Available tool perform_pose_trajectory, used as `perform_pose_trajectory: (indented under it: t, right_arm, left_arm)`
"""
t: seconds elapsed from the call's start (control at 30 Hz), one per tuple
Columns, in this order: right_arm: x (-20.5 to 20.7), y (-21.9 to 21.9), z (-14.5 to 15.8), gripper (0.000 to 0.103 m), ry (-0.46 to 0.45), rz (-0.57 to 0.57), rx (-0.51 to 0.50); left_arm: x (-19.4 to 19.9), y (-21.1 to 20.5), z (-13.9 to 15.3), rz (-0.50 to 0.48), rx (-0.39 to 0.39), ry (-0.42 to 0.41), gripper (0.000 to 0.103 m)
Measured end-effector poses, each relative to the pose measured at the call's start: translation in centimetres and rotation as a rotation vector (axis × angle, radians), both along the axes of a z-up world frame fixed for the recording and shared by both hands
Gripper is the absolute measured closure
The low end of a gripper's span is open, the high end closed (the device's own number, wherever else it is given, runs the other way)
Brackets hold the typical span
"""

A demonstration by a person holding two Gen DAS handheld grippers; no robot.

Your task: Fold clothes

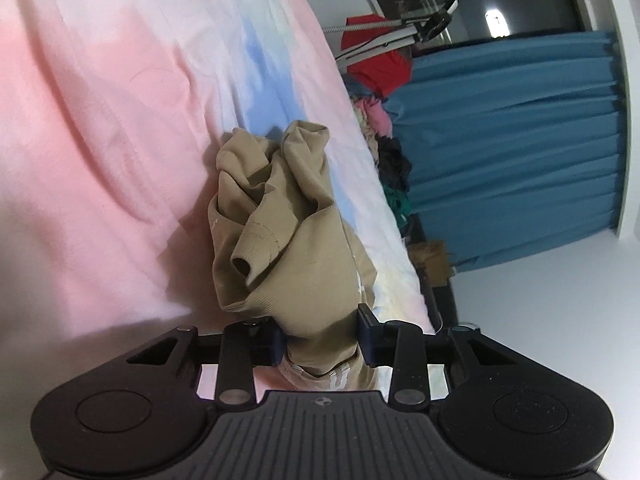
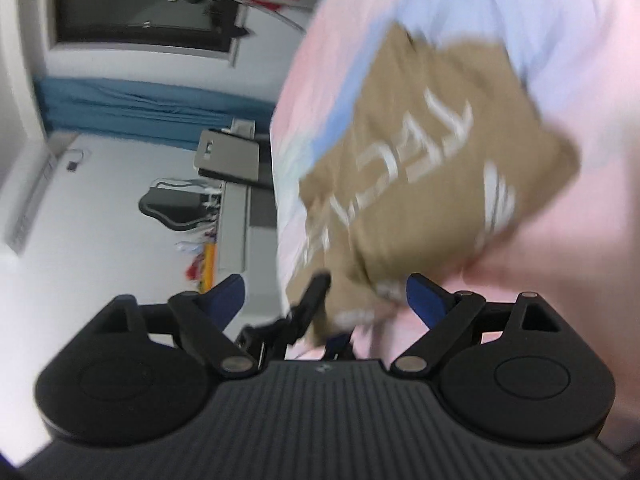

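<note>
Nearest your left camera, the black left gripper (image 1: 322, 336) with blue pads has its jaws drawn in on a bunched fold of the tan cotton sweatshirt with white lettering (image 1: 280, 220); both pads press the cloth. The garment lies crumpled on the pink, white and pale-blue tie-dye bedsheet (image 1: 100, 140), a ribbed cuff gaping toward you. Your right gripper (image 2: 326, 294) stands wide apart, its blue fingers (image 2: 426, 300) either side of the sweatshirt's near edge without pressing it; that view is blurred. A blue pleated curtain (image 1: 520, 140) hangs beyond the bed.
</note>
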State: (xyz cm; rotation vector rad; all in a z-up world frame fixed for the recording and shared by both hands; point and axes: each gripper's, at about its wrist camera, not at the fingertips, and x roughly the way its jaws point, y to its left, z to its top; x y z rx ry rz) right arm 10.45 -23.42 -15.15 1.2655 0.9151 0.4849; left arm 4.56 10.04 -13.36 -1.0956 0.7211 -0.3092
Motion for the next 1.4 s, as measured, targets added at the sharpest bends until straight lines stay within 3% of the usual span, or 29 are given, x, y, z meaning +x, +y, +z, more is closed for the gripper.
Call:
perform_pose_trajectory:
  t: [0.1, 0.23, 0.3, 0.4, 0.5, 0.57, 0.67, 0.77, 0.87, 1.03, 1.13, 1.27, 1.4]
  right_arm:
    - [0.1, 0.2, -2.2, 0.013, 0.071, -0.055, 0.042]
    - [0.0, -1.0, -3.5, 0.016, 0.069, -0.219, -0.002]
    - [-0.1, -1.3, -4.0, 0.034, 0.091, -0.283, -0.016]
    - [-0.2, -0.7, -3.9, 0.047, 0.083, -0.313, -0.049]
    - [-0.8, 0.5, -2.8, 0.061, 0.036, -0.312, -0.098]
    - [-1.2, 1.2, -1.8, 0.064, -0.01, -0.319, -0.119]
    - [-2.0, 2.0, -0.1, 0.067, -0.079, -0.324, -0.13]
    - [-3.5, 1.4, 1.7, 0.068, -0.088, -0.337, -0.129]
    - [-5.5, -0.3, 4.3, 0.069, -0.11, -0.379, -0.106]
    - [-9.3, -4.8, 9.1, 0.069, -0.156, -0.452, -0.084]
    - [-9.2, -8.8, 10.6, 0.069, -0.156, -0.499, -0.096]
    - [-6.9, -14.1, 11.1, 0.069, -0.148, -0.573, -0.119]
    - [-2.5, -19.0, 11.4, 0.069, -0.142, -0.636, -0.167]
  left_arm:
    - [0.1, 0.8, 0.4, 0.017, -0.017, -0.008, 0.068]
    - [0.0, 1.9, -0.5, 0.049, -0.139, 0.001, 0.07]
    - [0.0, 2.3, -1.2, 0.068, -0.184, 0.012, 0.07]
    - [0.1, 2.3, -1.4, 0.073, -0.189, 0.016, 0.07]
    - [-0.1, 2.2, -1.0, 0.071, -0.172, 0.003, 0.071]
    - [-0.3, 2.2, -0.6, 0.069, -0.175, -0.006, 0.072]
    - [-0.7, 2.6, 0.1, 0.064, -0.177, -0.014, 0.073]
    - [-1.4, 2.4, 1.5, 0.032, -0.201, -0.002, 0.074]
    - [-2.0, 1.1, 3.3, -0.031, -0.263, -0.02, 0.076]
    - [-2.2, -4.4, 7.2, -0.104, -0.319, 0.011, 0.077]
    - [-0.4, -8.4, 9.1, -0.16, -0.316, 0.054, 0.078]
    - [5.0, -14.7, 10.9, -0.223, -0.257, 0.095, 0.079]
    - [12.1, -21.9, 12.4, -0.248, -0.155, 0.058, 0.08]
